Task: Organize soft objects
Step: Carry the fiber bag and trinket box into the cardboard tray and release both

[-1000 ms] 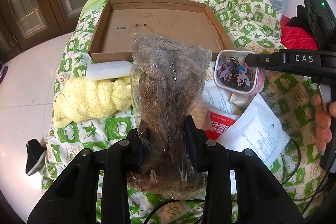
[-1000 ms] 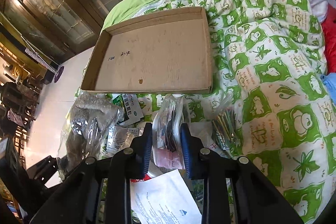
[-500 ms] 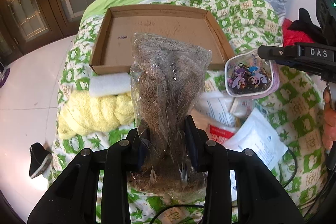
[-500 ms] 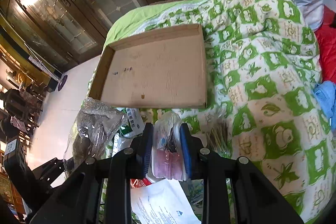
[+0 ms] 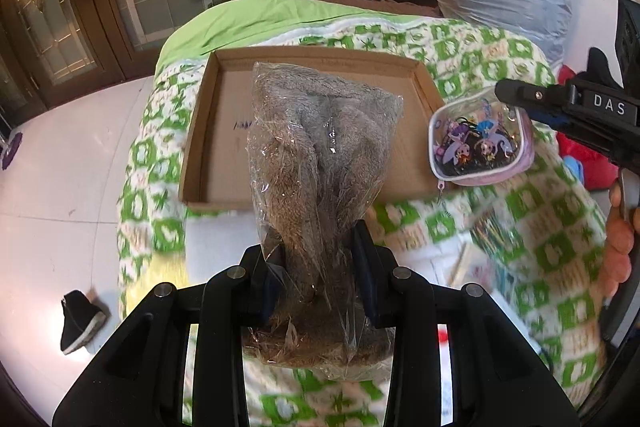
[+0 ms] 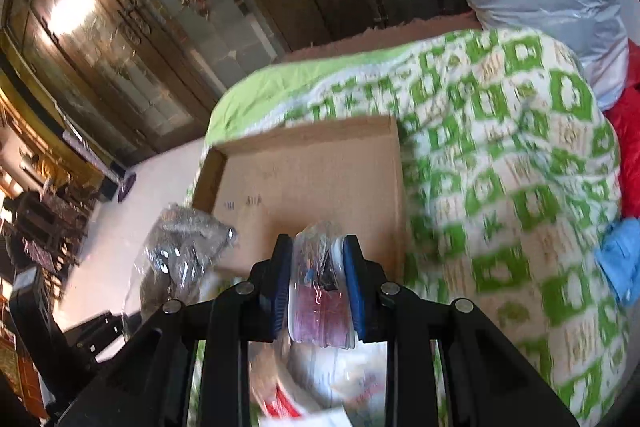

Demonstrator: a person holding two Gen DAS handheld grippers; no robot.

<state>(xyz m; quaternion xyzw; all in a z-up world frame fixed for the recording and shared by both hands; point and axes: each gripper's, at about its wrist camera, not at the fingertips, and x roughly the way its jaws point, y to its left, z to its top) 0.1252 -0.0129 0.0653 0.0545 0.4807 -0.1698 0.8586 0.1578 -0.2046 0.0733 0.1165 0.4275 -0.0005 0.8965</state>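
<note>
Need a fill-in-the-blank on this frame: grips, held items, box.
1. The left gripper is shut on a clear bag of ____ plush.
2. The right gripper is shut on a small cartoon-print ____.
3. The cardboard box on the quilt holds ____ items.

Missing: brown; pouch; no

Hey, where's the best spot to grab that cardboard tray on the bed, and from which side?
Probably the near wall of the cardboard tray, from above, one finger inside and one outside. It lies flat with thin upright walls; the floor gives nothing to pinch. Both grippers are full now.
</note>
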